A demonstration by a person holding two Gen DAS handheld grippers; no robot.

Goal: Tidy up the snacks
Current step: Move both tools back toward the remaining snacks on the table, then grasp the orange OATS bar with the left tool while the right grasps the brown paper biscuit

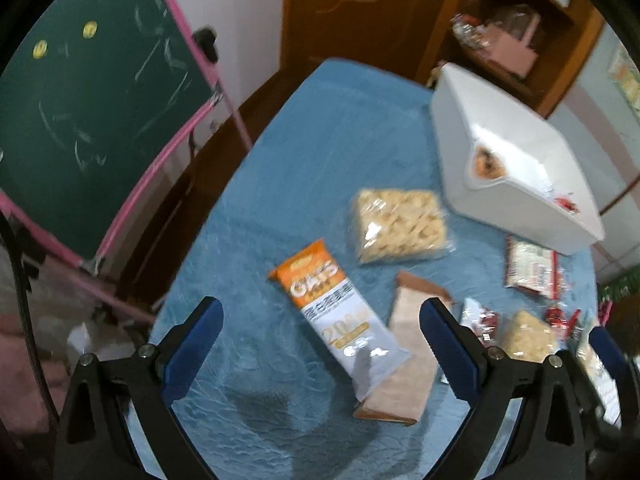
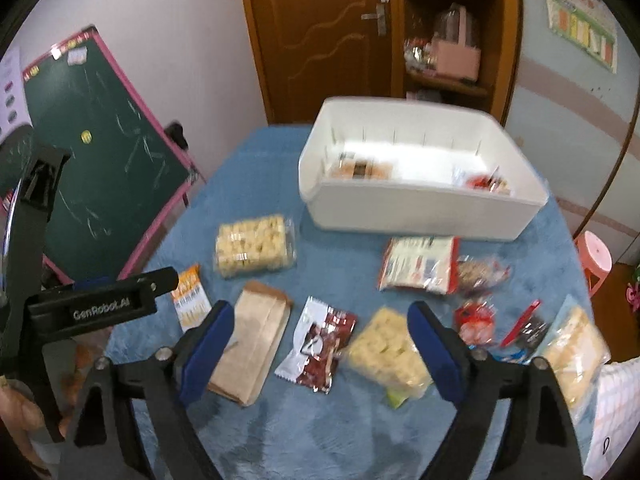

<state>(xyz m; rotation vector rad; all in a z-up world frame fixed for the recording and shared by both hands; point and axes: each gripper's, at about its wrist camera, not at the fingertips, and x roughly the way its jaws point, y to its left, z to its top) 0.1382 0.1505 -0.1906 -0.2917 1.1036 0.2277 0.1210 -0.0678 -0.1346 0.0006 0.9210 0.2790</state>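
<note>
Snack packs lie scattered on a blue cloth table [image 2: 340, 420]. My left gripper [image 1: 320, 312] hangs open over an orange-and-white oats packet [image 1: 320, 292], its pads clear of it. A brown paper packet [image 1: 408, 352] lies under that packet's lower end. My right gripper [image 2: 320, 312] is open above a red-and-white sachet [image 2: 320, 344] and a clear pack of pale puffed squares [image 2: 388, 348], touching neither. A white bin [image 2: 420, 212] at the back holds a few snacks. Another clear pack of puffed squares [image 2: 252, 248] lies in front of the bin to its left.
A red-and-white bag [image 2: 420, 264] and several small red wrappers lie at the right of the table. A green chalkboard easel [image 2: 100, 152] stands off the table's left edge. Behind are a wooden door [image 2: 320, 40] and shelf, and a pink stool [image 2: 596, 256] at right.
</note>
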